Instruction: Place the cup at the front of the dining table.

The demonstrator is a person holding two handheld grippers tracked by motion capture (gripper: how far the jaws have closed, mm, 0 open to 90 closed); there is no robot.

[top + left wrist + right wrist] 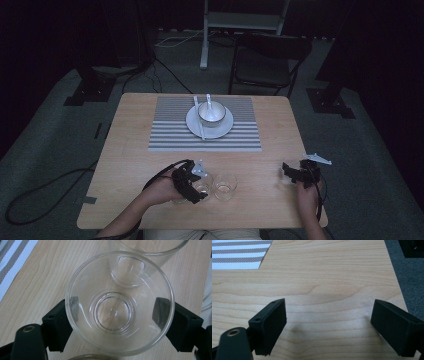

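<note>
My left gripper [196, 186] sits at the table's front, its jaws on both sides of a clear empty glass [119, 302] that stands on the wood. Both pads [160, 310] lie against the glass wall, which I see through the rim. A second clear glass [225, 187] stands just to its right, almost touching it, and appears beyond it in the left gripper view [147, 247]. My right gripper [295, 173] hovers near the table's front right edge. It is open with bare wood between its fingers [270, 325].
A striped placemat [170, 132] lies at the far middle, carrying a white plate [192, 122], a bowl [211, 113], a spoon and chopsticks. Another rim edge shows at the bottom of the left gripper view [92, 357]. A chair [267, 62] stands beyond the table.
</note>
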